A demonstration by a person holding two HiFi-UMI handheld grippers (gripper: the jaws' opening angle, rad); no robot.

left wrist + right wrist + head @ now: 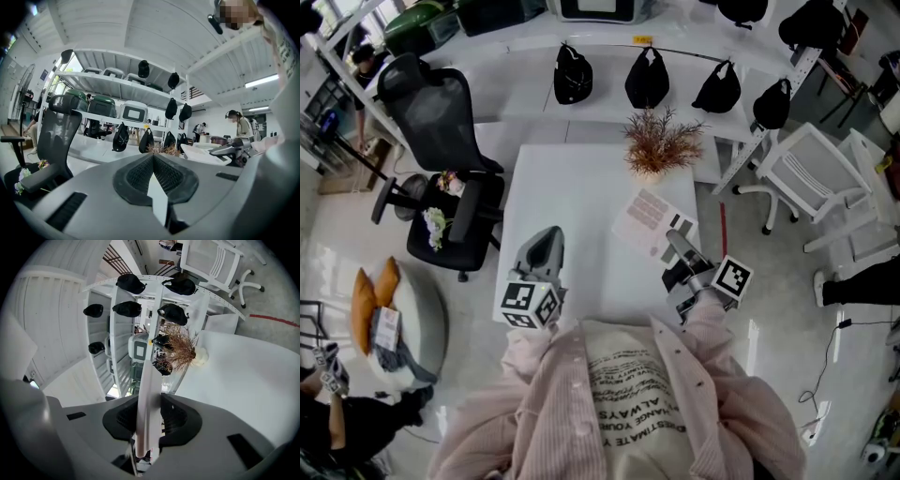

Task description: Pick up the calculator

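Clamping the calculator (649,221) by its near edge between the right gripper's (677,246) narrowly parted jaws, over the right side of the white table (572,187), near the dried plant (660,142). Holding the left gripper (546,246) empty, jaws pressed together, over the table's near left edge.

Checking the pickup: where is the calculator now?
Head view, right side: the calculator is clamped in the right gripper, near the dried plant.

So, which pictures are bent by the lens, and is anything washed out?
Left gripper view: strong fisheye, curved shelves, dark corners. Right gripper view: same bending, calculator seen edge-on. Head view: mild bending, even light, white table very bright.
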